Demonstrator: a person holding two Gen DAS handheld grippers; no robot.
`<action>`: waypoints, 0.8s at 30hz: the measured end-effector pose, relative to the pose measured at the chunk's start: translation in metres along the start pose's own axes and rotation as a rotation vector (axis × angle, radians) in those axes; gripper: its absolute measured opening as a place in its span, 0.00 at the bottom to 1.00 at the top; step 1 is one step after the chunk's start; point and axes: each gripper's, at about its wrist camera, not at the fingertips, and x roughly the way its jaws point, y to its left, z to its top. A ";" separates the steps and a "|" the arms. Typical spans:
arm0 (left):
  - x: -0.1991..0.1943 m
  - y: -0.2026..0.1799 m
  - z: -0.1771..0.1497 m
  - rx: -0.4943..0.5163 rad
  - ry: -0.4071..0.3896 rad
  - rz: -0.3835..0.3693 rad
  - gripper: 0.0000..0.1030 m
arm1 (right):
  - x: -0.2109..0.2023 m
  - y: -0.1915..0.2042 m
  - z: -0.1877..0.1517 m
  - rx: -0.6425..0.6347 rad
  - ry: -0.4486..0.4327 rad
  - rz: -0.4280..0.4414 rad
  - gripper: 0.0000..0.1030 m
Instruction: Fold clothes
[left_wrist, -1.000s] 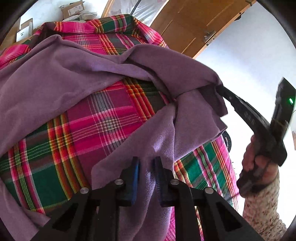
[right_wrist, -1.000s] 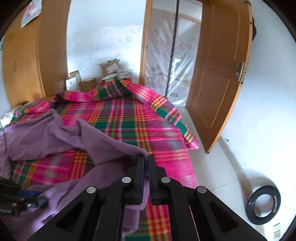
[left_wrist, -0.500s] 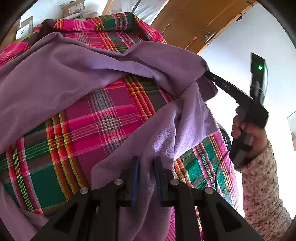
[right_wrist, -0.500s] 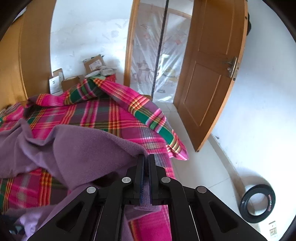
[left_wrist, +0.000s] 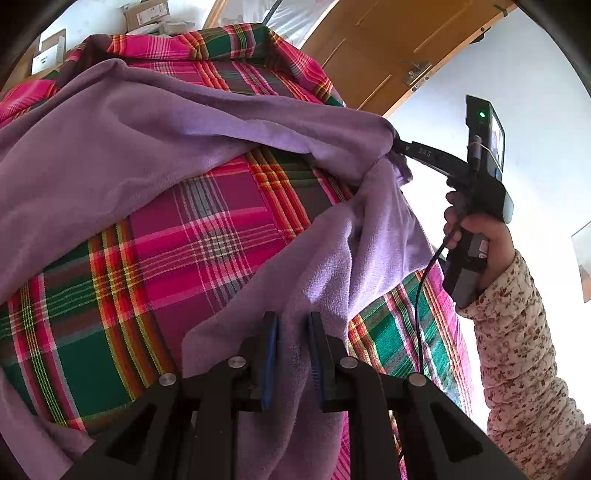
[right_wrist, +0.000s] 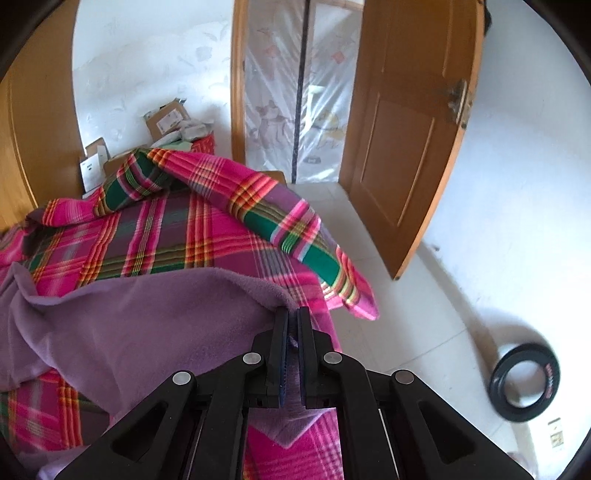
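Currently your left gripper (left_wrist: 291, 354) pinches a fold of the purple fleece garment (left_wrist: 110, 147) between its blue pads, jaws narrow with cloth filling the gap. Your right gripper (right_wrist: 292, 347) is clamped nearly closed on another edge of the same garment (right_wrist: 129, 325); a sliver of purple shows between the jaws.

Garment location: spread over the plaid blanket (left_wrist: 207, 243) on the bed, lifted at both gripped points, with a window of bare plaid showing between the upper swath and the lower fold. In the left wrist view the cloth runs taut from your left gripper up to the tip of the right gripper (left_wrist: 397, 142), held in your right hand (left_wrist: 476, 229) with its floral sleeve (left_wrist: 517, 350).

Edges and room: the blanket's corner (right_wrist: 354, 299) hangs off the bed's right side. Beyond it lies open white tiled floor (right_wrist: 424, 332), bounded by the open wooden door (right_wrist: 406, 129) and the white wall. A black ring (right_wrist: 524, 380) lies on the floor near the wall, well apart from the bed. Cardboard boxes (right_wrist: 166, 118) are stacked past the bed's far end.

Hidden or unclear: the garment's lower and left portions are cut off by both frame rims, so its overall shape cannot be told. The right gripper's fingertips are buried in cloth in the left wrist view. Lettering on the ring is too blurred to read.
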 end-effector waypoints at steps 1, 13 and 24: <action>-0.001 0.000 0.000 0.000 -0.001 0.001 0.16 | -0.004 -0.002 -0.003 0.007 0.001 0.009 0.06; -0.035 0.005 -0.023 -0.019 -0.043 -0.004 0.18 | -0.048 -0.018 -0.052 0.089 0.059 0.213 0.35; -0.067 0.003 -0.070 0.030 -0.061 0.040 0.30 | -0.049 0.003 -0.102 0.146 0.145 0.320 0.45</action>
